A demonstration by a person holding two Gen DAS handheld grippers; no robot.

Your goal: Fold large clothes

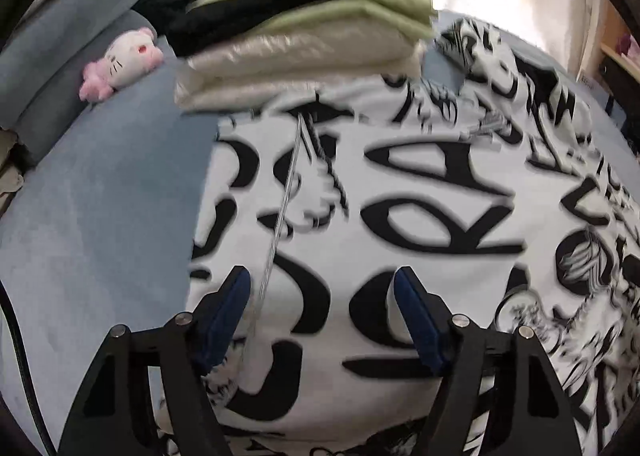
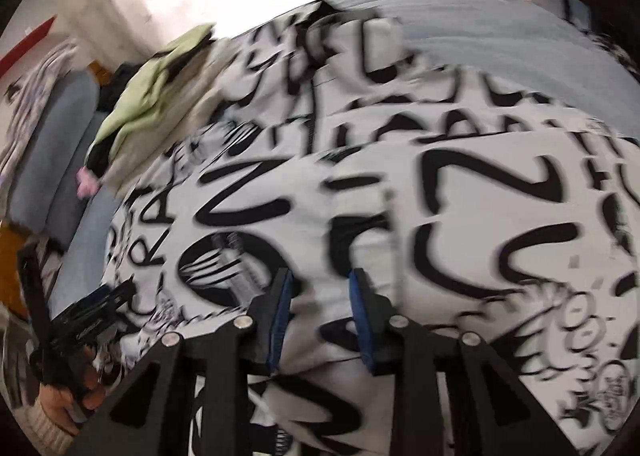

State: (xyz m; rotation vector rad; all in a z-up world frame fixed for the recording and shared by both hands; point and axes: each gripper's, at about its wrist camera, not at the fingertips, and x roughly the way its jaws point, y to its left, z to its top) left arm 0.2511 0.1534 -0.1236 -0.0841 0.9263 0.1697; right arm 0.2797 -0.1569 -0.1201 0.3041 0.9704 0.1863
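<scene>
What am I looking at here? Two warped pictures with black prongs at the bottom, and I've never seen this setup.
Each picture comes from a camera mounted on a handheld tool, looking forward along its two blue-padded fingers. No robot: a person holds one tool in each hand.

The left tool is open and holds nothing, above a printed jacket with a zipper, spread on a blue bed.

The right tool views the same jacket; its fingers are apart, with fabric between them, but blur hides any grip.

Behind sit a pile of folded clothes and a plush toy. The left tool shows at the right view's lower left.
</scene>
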